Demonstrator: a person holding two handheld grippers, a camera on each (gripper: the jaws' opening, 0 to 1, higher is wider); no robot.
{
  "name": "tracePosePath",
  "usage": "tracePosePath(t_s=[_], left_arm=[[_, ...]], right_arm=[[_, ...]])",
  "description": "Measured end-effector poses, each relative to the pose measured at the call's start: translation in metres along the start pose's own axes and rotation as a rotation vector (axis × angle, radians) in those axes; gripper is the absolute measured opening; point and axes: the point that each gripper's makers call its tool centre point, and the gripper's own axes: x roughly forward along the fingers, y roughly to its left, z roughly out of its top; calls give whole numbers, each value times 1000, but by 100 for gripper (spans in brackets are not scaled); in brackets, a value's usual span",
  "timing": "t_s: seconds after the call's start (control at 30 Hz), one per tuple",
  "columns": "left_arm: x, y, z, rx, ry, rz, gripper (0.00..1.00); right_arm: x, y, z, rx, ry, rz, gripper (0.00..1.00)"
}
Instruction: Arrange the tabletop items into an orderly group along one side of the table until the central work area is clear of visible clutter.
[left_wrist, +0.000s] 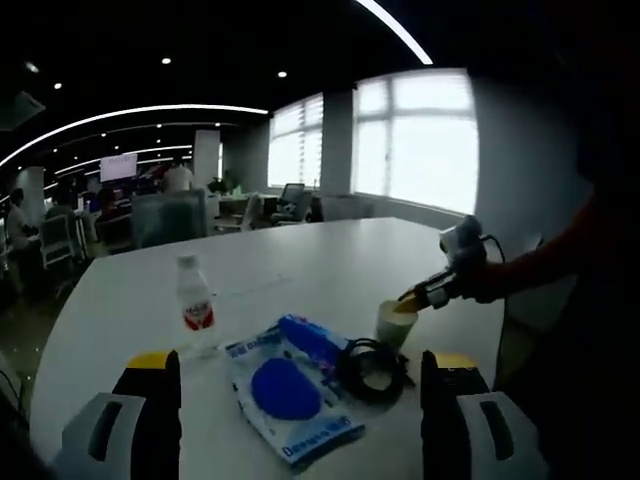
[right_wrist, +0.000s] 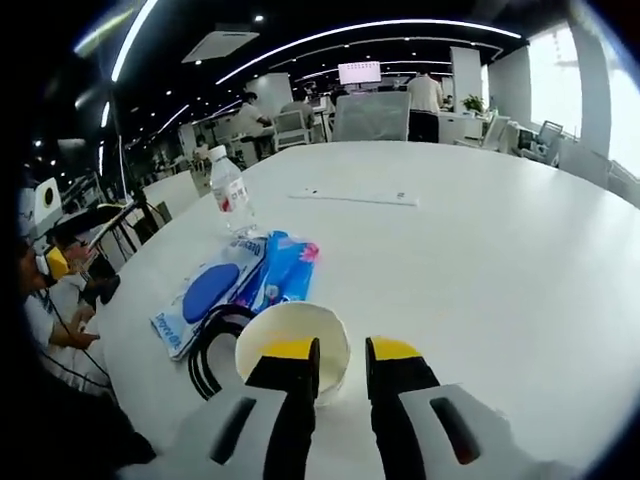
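Right gripper view: right tool (right_wrist: 340, 362) pinches the cup's (right_wrist: 292, 339) rim; left gripper view: left tool (left_wrist: 298, 362) spread.

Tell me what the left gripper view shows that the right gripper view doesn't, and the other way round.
Left gripper view: the right gripper seen side-on, reaching to the cup, plus a red sleeve and bright windows. Right gripper view: the cup's inside, that gripper's jaws astride its rim, and a thin white strip farther off. Both: water bottle, blue packet, black cable coil, cup, white table.
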Motion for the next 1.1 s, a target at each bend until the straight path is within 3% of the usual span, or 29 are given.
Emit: tracePosePath(t_s=[0.03, 0.27, 0.53, 0.87, 1.1], left_arm=[[0, 0, -2, -2, 7, 0, 98], [0, -7, -3, 16, 1, -23, 97], [0, -6, -3, 27, 4, -43, 100], [1, -5, -4, 48, 11, -63, 100], [1, -7, -5, 56, 19, -73, 100]], right_arm=[[2, -3, -1, 32, -12, -12, 9], [2, -4, -7, 34, 2, -28, 0], [0, -4, -7, 64, 1, -24, 0], [-6, 0, 2, 66, -18, -23, 0], [-12, 1, 25, 59, -42, -29, 0]])
